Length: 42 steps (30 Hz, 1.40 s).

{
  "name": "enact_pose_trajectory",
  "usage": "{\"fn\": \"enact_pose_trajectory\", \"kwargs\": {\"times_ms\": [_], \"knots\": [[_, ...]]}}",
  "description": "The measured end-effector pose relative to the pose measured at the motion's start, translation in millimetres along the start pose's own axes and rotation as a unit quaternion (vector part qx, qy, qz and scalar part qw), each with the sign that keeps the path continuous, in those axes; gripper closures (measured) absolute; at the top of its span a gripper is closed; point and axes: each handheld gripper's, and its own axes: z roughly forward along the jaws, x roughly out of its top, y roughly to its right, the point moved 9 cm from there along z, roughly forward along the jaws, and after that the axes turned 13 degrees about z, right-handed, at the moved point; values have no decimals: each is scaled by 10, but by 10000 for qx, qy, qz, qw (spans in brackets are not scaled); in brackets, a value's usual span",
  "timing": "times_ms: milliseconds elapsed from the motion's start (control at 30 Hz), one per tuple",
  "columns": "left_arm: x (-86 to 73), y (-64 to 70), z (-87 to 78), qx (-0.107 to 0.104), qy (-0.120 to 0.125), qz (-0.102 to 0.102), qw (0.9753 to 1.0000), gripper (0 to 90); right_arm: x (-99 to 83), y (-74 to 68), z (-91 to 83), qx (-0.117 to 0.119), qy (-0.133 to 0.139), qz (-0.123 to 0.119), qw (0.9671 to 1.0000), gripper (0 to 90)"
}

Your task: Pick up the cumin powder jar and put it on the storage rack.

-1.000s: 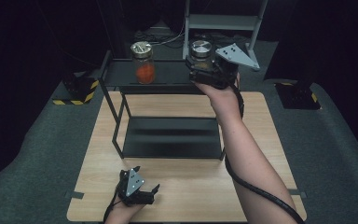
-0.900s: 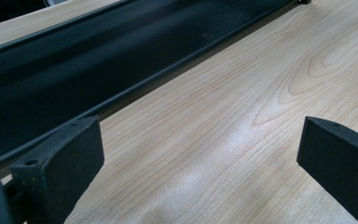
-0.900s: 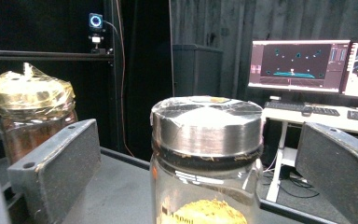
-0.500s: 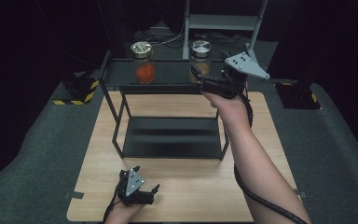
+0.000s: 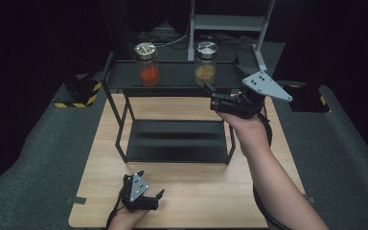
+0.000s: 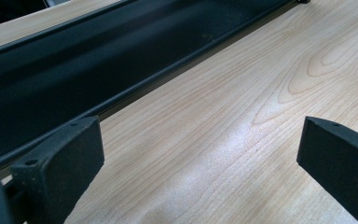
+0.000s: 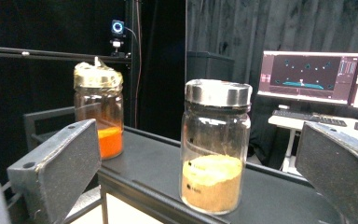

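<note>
A tan-powder jar (image 5: 205, 62) with a silver lid stands upright on the top shelf of the black rack (image 5: 172, 76). An orange-powder jar (image 5: 146, 64) with a gold lid stands to its left. My right gripper (image 5: 211, 97) hovers open just in front of the shelf edge, a short way back from the tan jar. In the right gripper view, the tan jar (image 7: 216, 144) stands free beyond the wide-apart jaws of the right gripper (image 7: 200, 154), with the orange jar (image 7: 98, 112) behind on the left. My left gripper (image 5: 149, 184) rests open and empty near the table's front edge.
The rack's lower shelf (image 6: 51, 79) lies just ahead of the left gripper (image 6: 200, 149) on the wooden table (image 5: 196, 191). Monitors (image 7: 307, 77) and a keyboard stand behind the rack. A yellow-black striped base (image 5: 79, 96) sits on the floor at left.
The right gripper, around the tan jar a second ago, has let it go on the top shelf and drawn back toward the person. The left gripper has stayed put.
</note>
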Motion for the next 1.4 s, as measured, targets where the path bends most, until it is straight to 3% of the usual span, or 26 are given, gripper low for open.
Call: {"fn": "enact_pose_trajectory", "kwargs": {"times_ms": [267, 733, 1400], "knots": [[-1, 4, -2, 13, 9, 0, 10000, 9, -67, -40, -199, 83, 5, -264, 9996, 0], [-4, 0, -4, 3, 20, -4, 10000, 9, -229, -67, -470, 71, -144, -362, 9992, 0], [-6, 8, -10, -20, 54, 69, 10000, 9, -719, 17, -724, -102, -529, -726, 9959, 0]]}}
